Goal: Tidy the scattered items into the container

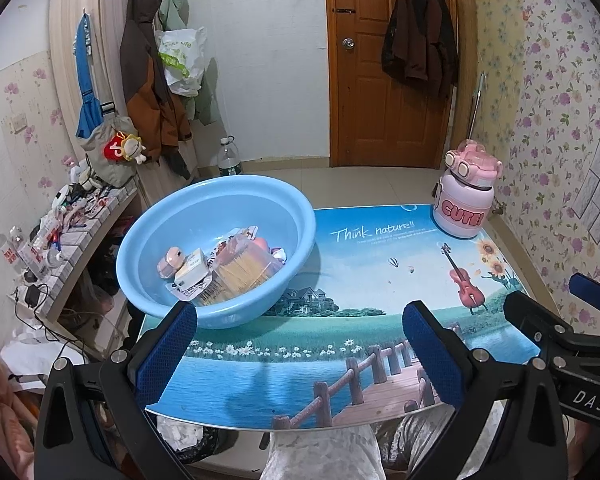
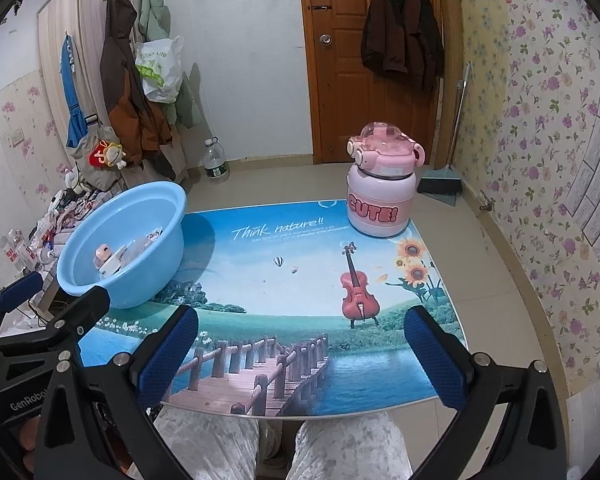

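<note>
A light blue basin (image 1: 168, 224) (image 2: 164, 216) stands on the table's far left. Inside it lie several small items: a pink round case (image 1: 171, 262), a cream box (image 1: 194, 270), a clear box of wooden sticks (image 1: 244, 270) and packets. A pink "CUTE!" bottle (image 1: 466, 196) (image 2: 382, 192) stands upright at the far right of the table. My left gripper (image 1: 300, 320) hangs open over the table's near edge, nothing between its blue pads. My right gripper (image 2: 302, 320) is open too, empty, over the near edge. Each gripper shows at the side of the other's view.
The table (image 1: 360, 256) (image 2: 292, 264) carries a printed landscape picture. A person's knees in pale trousers (image 2: 228, 440) sit under its near edge. A cluttered shelf (image 1: 72, 216) stands left of the table. A door with a hanging coat (image 1: 380, 80), a water jug (image 1: 229, 158) and a dustpan (image 2: 440, 184) are behind.
</note>
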The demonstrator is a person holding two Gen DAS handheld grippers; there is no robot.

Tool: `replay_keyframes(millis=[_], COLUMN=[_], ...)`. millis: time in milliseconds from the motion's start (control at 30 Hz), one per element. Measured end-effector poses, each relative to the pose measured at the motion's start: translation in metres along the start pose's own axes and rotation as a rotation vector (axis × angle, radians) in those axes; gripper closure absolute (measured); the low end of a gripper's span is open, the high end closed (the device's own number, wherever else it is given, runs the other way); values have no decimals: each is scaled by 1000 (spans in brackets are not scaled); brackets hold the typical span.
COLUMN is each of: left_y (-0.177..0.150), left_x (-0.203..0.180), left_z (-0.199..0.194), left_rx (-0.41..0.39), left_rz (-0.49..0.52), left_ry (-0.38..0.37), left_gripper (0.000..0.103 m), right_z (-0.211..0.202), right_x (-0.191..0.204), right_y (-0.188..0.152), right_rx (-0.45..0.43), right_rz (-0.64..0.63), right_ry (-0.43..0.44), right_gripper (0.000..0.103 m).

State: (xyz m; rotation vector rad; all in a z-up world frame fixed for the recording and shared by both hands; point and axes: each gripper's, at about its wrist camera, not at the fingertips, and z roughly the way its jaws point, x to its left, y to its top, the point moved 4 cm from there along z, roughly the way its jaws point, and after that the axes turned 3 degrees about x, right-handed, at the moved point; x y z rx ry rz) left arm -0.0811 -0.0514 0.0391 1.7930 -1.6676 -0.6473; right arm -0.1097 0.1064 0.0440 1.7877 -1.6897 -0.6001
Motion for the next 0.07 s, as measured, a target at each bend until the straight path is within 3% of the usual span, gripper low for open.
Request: replay_keyframes(millis=[67], left_y=[1], left_x=[1], left_z=[0], left_rx=[1], left_rz=[-2], left_ry=[0], left_gripper=[0], right_z=[0], right_x=[1], right_y=[0], right_rx=[0], right_rz=[-1], right_ry=[0], right_gripper=[0])
